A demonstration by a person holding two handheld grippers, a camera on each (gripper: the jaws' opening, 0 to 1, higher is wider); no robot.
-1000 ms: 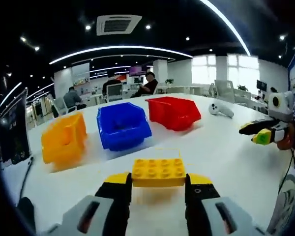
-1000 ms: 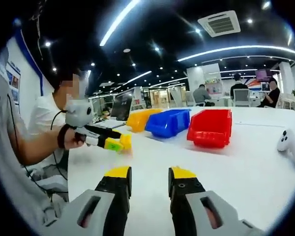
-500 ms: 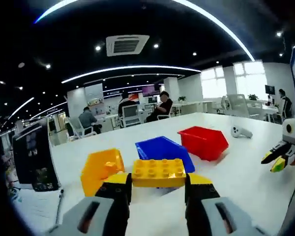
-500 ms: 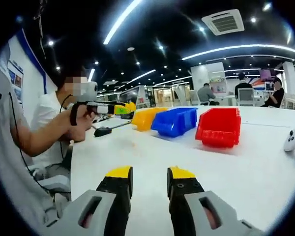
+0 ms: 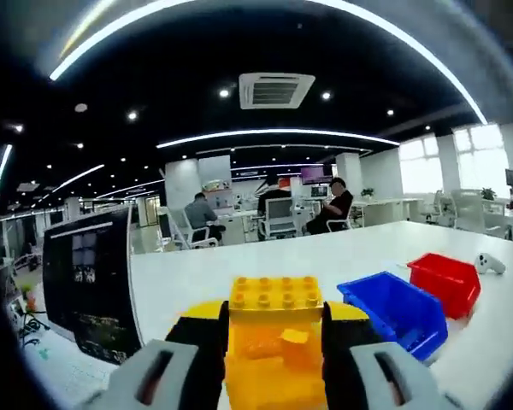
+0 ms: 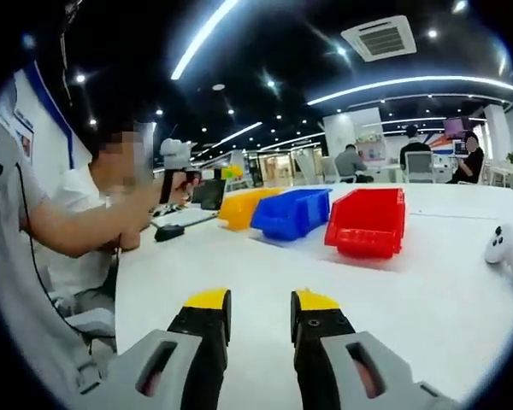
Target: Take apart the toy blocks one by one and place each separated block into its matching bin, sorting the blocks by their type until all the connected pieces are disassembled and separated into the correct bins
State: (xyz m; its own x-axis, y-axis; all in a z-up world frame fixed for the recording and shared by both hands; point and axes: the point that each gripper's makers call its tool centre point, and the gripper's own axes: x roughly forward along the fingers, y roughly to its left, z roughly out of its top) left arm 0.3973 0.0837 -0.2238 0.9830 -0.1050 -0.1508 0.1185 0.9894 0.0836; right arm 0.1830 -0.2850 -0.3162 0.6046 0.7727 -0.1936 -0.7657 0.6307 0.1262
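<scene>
Yellow block [image 5: 275, 299] sits clamped by its ends in my left gripper [image 5: 275, 318]; rigid, light plastic. Right gripper [image 6: 258, 309] gapes empty.

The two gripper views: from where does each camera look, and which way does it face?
Left gripper view: rides on the left gripper, shut on a yellow block just above the yellow bin, facing the office.
Right gripper view: rides on the open right gripper, low over the white table, facing the bins; the person's arm shows.
Both share the blue bin and red bin.
</scene>
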